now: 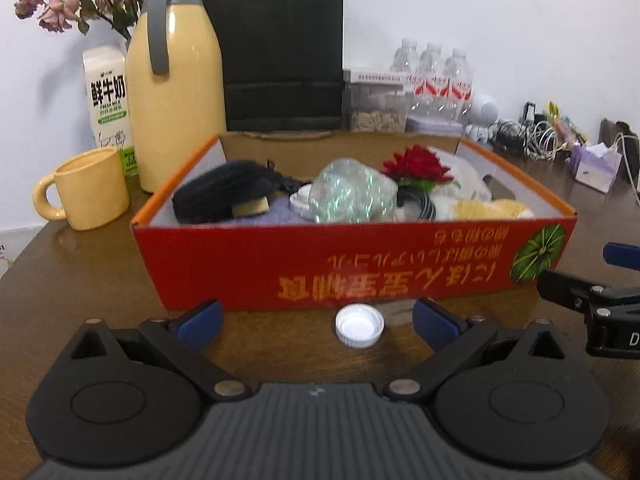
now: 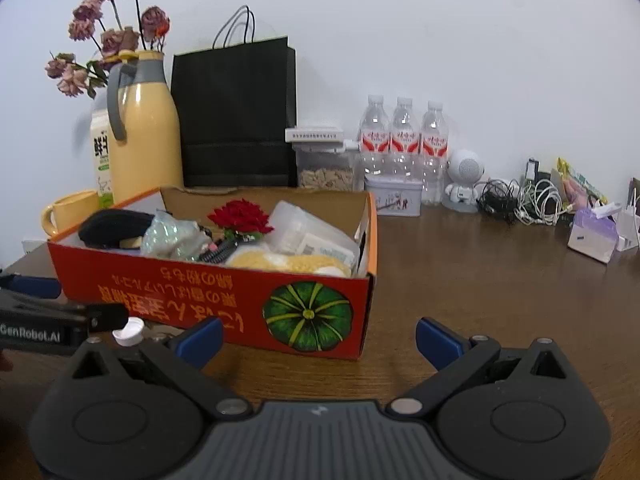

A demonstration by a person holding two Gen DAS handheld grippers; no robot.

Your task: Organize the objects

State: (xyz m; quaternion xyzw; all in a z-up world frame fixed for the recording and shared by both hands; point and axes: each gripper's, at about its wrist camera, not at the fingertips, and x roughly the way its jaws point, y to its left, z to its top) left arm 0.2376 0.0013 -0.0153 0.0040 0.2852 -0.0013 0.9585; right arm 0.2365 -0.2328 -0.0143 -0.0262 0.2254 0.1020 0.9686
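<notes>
Left claw (image 1: 318,316), spread wide, flanks a white plastic bottle cap (image 1: 359,325) lying open side up on the brown wooden desk (image 2: 480,280), just before the red cardboard box (image 1: 360,264) of assorted items. Right claw (image 2: 319,334), likewise spread, holds nothing.

The left gripper (image 1: 318,322) hovered low with its blue-padded fingers (image 1: 200,322) spread wide, gripping nothing. To its right, the right gripper (image 2: 319,338) sat at a similar height, its fingers (image 2: 438,340) equally parted and empty, both pointing toward the far side.
</notes>
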